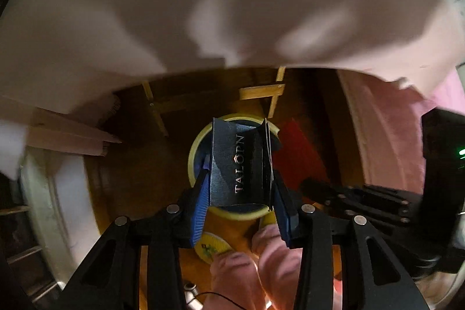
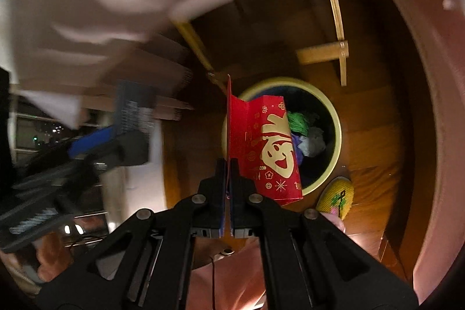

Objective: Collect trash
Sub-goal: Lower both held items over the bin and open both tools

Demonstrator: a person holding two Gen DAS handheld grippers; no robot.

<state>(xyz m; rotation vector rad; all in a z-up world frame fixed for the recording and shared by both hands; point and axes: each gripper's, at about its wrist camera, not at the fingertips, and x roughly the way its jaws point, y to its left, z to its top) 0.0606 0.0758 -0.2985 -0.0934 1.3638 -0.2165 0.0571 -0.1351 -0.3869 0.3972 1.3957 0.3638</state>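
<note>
Wooden floor (image 2: 375, 118) below — red box (image 2: 261, 147) pinched between right fingers (image 2: 238, 173).

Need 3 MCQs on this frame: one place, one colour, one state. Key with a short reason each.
1. Where is the bin relative to the two held cartons?
A. Below them, on the wooden floor
B. On a shelf above them
C. Behind the person

2. What colour is the carton in the right gripper?
A. Green with silver print
B. Red with gold print
C. Plain white

3. What state is the left gripper in?
A. Open and empty
B. Shut on a crumpled tissue
C. Shut on the dark box lettered TALOPN

Key: 1 A, both wrist views look down past the cartons into the yellow-rimmed bin on the floor. 2 B, the flattened carton shows gold figures on red. 3 C, the blue pads press the dark box from both sides.
</note>
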